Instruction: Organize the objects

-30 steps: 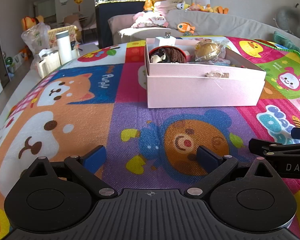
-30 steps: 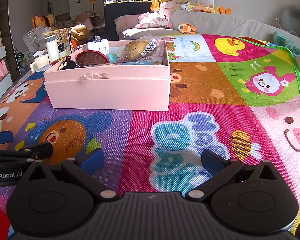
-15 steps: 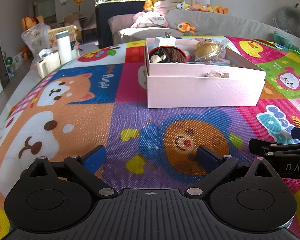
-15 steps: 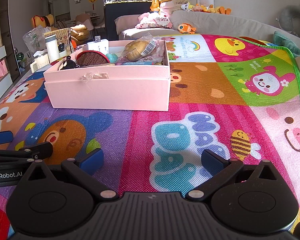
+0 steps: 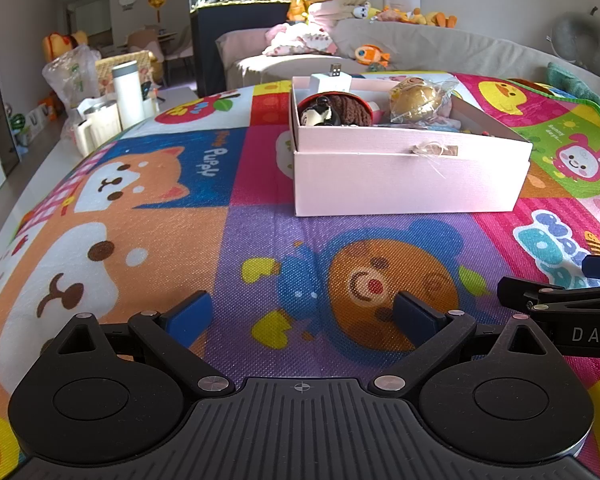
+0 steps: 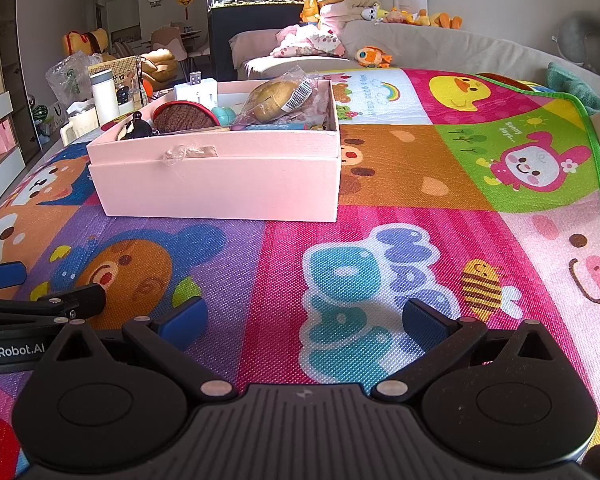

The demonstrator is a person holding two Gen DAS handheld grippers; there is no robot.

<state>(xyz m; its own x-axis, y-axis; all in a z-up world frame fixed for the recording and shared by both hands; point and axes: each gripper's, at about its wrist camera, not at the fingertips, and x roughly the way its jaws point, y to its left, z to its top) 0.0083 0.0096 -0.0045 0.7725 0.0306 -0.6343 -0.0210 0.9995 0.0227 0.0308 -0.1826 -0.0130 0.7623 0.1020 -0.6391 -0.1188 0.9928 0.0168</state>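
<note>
Left claw [image 5: 300, 314] and right claw [image 6: 304, 318]: both open, empty, low over play mat [image 5: 260, 240]. Pink box [image 5: 404, 176] ahead, filled.

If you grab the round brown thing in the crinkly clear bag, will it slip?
The round brown item in its clear plastic bag would probably slip a bit, since the glossy wrapper looks loose. It perches atop other things in the pink cardboard box, so a nudge might roll it. It looks light.
</note>
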